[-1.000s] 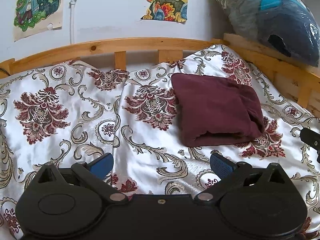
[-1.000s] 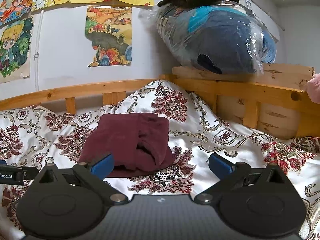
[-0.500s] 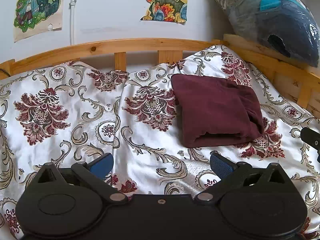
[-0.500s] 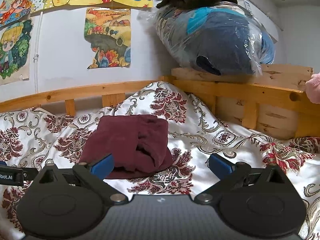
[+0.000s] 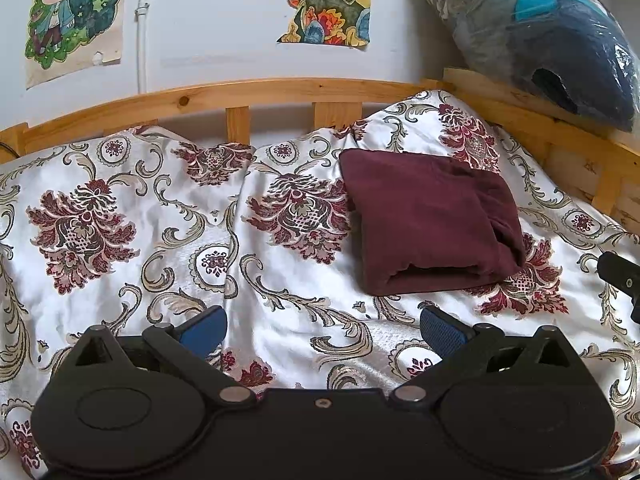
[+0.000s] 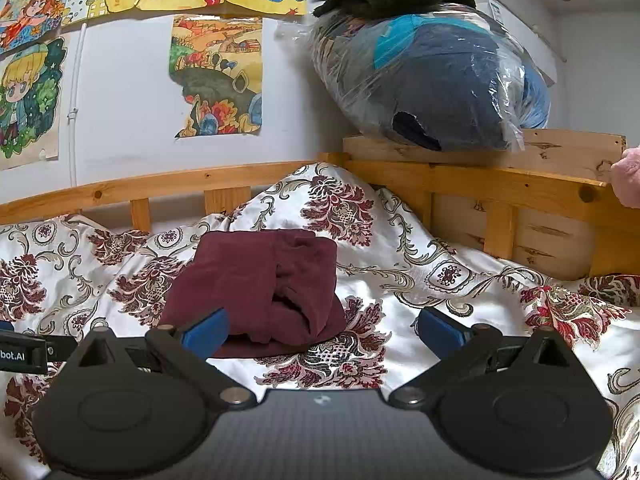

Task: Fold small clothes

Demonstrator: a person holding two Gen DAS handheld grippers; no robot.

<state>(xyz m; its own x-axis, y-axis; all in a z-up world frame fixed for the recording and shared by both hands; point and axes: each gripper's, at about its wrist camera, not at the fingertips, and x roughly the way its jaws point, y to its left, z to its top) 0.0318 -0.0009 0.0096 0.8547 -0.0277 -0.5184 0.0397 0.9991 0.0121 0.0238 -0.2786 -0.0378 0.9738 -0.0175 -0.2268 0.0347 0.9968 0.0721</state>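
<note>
Since a second ago almost nothing has shifted: your left gripper and right gripper hover in the same places, jaws spread wide, holding nothing. The only legible writing is "bot.AI" on the black part at the right view's left edge. The folded maroon garment lies on the floral bedspread, ahead and right of your left gripper, ahead and left of your right.
</note>
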